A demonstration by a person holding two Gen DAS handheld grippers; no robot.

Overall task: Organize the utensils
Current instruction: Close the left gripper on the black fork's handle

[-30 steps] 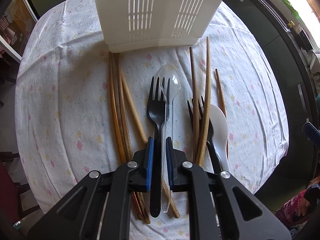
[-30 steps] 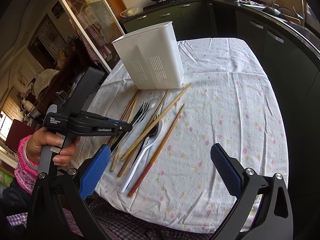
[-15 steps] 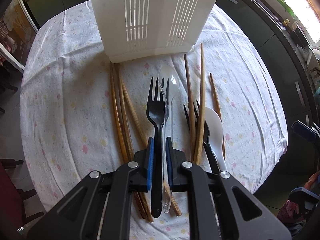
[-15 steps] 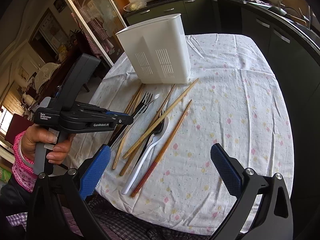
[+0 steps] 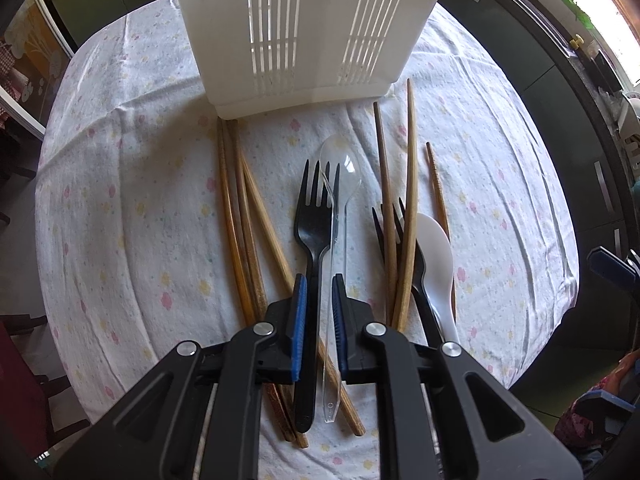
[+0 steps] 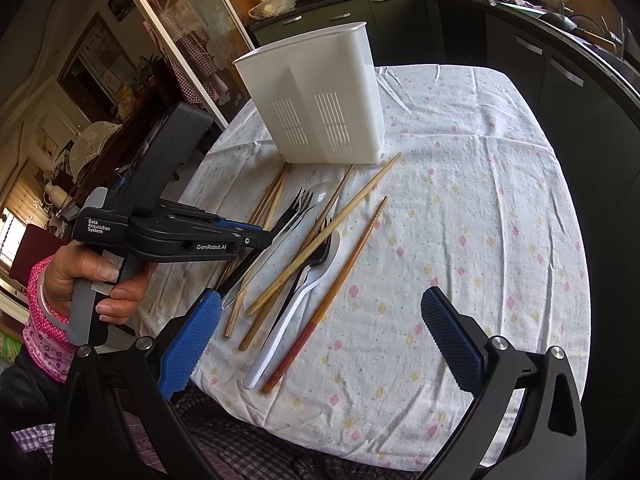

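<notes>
My left gripper point(image 5: 319, 300) is shut on a black plastic fork point(image 5: 314, 216) and a clear plastic spoon point(image 5: 340, 184), held together a little above the cloth and pointing at the white slotted utensil holder point(image 5: 308, 28). In the right wrist view the left gripper point(image 6: 264, 240) holds the fork and spoon point(image 6: 296, 208) lifted, in front of the holder point(image 6: 320, 100). My right gripper point(image 6: 320, 332) is open and empty, near the table's front edge. Wooden chopsticks point(image 5: 240, 216), a second black fork point(image 5: 400, 236) and a white spoon point(image 5: 436, 248) lie on the cloth.
The table carries a white floral tablecloth point(image 6: 480, 200). More chopsticks point(image 6: 348, 216) and a red-tipped one point(image 6: 320, 320) lie right of the pile. Dark kitchen cabinets point(image 6: 560, 60) run along the right side and back. A glass-door cabinet point(image 6: 160, 40) stands to the left.
My left gripper has carried the black fork and clear spoon forward, closer to the white holder. The right gripper has stayed open and shifted slightly.
</notes>
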